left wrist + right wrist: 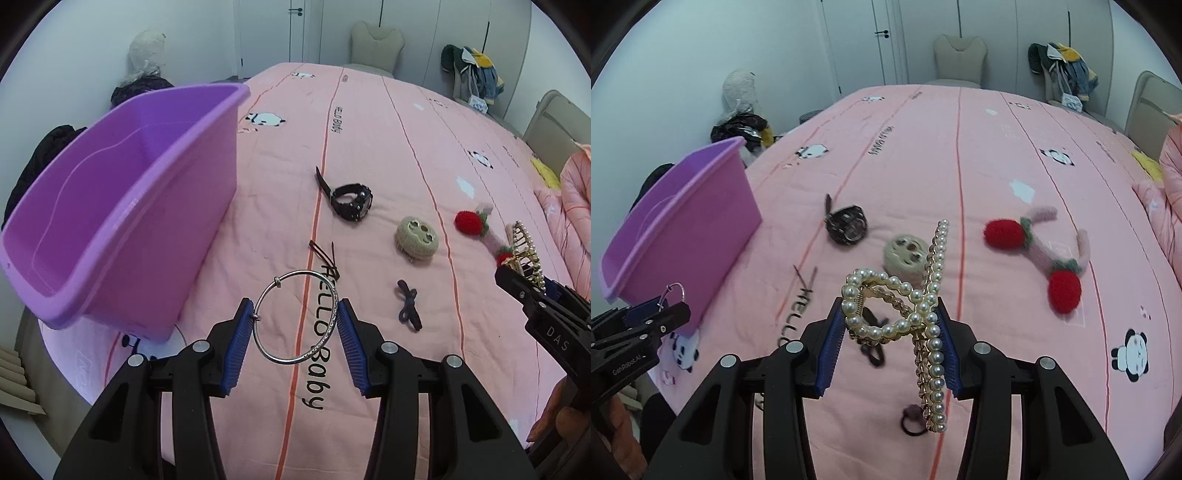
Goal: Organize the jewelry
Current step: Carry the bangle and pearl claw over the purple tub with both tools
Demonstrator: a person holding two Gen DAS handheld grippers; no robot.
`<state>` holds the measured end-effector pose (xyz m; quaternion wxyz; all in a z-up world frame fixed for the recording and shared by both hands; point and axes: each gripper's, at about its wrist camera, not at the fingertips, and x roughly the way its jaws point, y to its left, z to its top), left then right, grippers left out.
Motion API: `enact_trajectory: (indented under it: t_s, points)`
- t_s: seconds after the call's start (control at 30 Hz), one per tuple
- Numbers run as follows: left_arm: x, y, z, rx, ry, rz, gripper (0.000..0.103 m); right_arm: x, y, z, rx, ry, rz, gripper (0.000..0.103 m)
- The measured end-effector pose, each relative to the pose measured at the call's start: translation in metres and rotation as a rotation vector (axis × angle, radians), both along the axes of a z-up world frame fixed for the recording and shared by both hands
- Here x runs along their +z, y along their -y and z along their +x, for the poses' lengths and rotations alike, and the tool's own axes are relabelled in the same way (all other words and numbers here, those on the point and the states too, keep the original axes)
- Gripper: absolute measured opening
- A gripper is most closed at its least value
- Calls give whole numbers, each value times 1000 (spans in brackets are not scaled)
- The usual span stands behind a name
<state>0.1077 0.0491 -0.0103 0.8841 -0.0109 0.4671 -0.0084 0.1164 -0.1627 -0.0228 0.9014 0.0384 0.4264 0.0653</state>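
Note:
My left gripper (295,317) is shut on a silver bangle (334,314), held above the pink bedspread, just right of the purple tub (110,206). My right gripper (892,321) is shut on a gold pearl hair claw (932,332), held above the bed. The claw also shows at the right in the left wrist view (526,254). The left gripper with the bangle shows at the far left of the right wrist view (661,310), beside the tub (683,236).
On the bed lie a black watch (351,201), a beige round clip (417,236), a red strawberry hair piece (471,221), brown hairpins (325,256), a dark bow tie (408,304) and a hair elastic (912,424). A pink quilt (576,206) lies right.

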Motion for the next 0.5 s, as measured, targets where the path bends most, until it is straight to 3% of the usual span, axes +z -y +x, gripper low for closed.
enact_trajectory:
  t_s: [0.27, 0.5]
  points:
    - [71, -70, 15, 127, 62, 20, 45, 75, -97, 30, 193, 99, 46, 45]
    - [94, -151, 35, 283, 64, 57, 45, 104, -188, 64, 359, 111, 60, 45]
